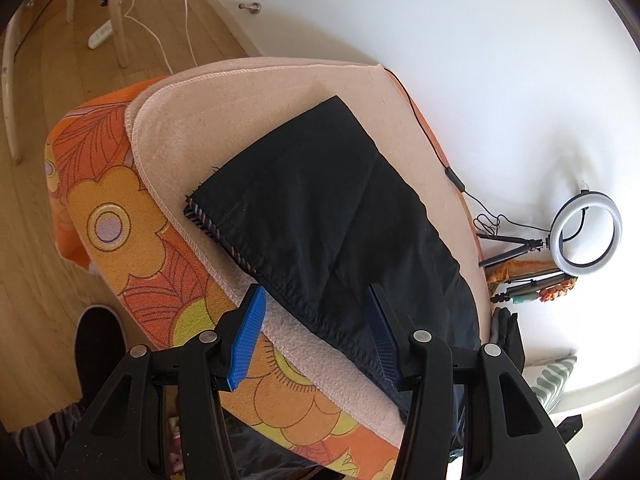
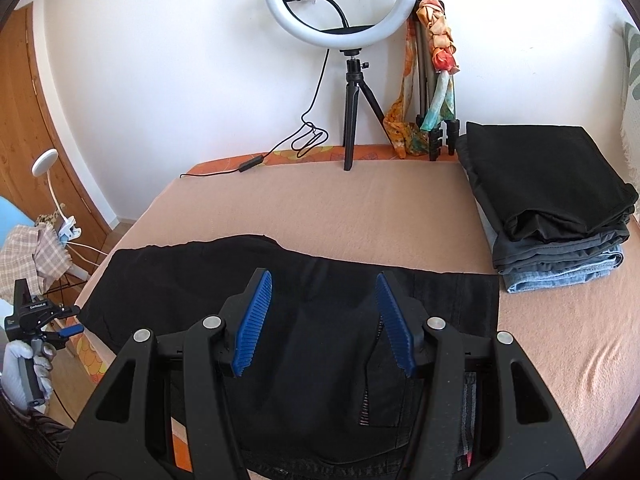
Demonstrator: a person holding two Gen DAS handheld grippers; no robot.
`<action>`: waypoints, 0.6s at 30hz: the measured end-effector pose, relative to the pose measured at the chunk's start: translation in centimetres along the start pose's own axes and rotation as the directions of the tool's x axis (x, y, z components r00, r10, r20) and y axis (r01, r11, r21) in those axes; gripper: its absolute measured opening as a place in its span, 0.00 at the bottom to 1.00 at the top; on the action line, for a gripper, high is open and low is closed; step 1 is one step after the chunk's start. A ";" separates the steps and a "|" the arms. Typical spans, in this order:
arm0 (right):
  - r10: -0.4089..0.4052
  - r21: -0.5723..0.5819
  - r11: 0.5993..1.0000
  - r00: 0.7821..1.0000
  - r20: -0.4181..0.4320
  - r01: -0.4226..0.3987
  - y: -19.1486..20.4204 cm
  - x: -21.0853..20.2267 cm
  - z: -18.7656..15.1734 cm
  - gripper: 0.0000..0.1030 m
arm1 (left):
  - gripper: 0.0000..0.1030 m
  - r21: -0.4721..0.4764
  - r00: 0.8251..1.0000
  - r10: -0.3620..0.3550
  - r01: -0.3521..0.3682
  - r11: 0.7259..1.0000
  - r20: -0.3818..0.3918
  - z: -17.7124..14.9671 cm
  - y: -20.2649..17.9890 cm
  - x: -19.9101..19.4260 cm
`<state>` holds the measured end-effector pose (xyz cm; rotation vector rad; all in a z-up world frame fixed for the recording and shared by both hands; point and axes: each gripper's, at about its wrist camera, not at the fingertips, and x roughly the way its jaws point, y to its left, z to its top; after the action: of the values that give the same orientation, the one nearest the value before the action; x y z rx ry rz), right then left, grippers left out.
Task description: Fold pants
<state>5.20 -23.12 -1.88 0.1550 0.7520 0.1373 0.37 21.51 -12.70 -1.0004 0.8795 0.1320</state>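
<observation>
The black pants (image 1: 336, 216) lie flat on the pink blanket (image 1: 240, 120), with a striped inner waistband showing at one edge. In the right wrist view the pants (image 2: 224, 280) stretch across the near part of the blanket (image 2: 320, 208). My left gripper (image 1: 316, 320) is open and empty, its blue pads either side of the pants' hemmed edge, just above it. My right gripper (image 2: 324, 312) is open and empty, hovering over the middle of the pants. The left gripper also shows at the far left of the right wrist view (image 2: 60, 330), held by a gloved hand.
A stack of folded clothes (image 2: 556, 208) sits at the blanket's right. A ring light on a tripod (image 2: 340, 4) and a scarf-draped stand (image 2: 432, 76) are at the back by the wall. An orange floral cover (image 1: 132, 232) hangs over the table's side. A cable (image 2: 280, 148) lies at the back edge.
</observation>
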 end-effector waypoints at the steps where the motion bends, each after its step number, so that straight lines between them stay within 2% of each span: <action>1: -0.001 0.002 1.000 1.000 0.004 0.001 -0.1 -0.1 0.1 0.55 | 0.48 -0.001 1.000 0.000 0.000 1.000 -0.002 0.0 0.1 0.1; 8: -0.013 -0.003 1.000 1.000 0.025 0.014 -0.1 -0.6 0.4 0.55 | 0.48 -0.031 1.000 0.000 0.000 1.000 0.000 0.2 0.7 0.5; 18: -0.011 -0.014 1.000 1.000 0.025 0.011 0.0 -0.7 0.4 0.55 | 0.48 -0.018 0.999 0.006 -0.005 1.000 0.039 0.6 0.3 0.8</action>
<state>4.98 -23.23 -1.15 0.1384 0.7272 0.1299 1.11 21.97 -13.33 -1.0090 0.8468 0.1636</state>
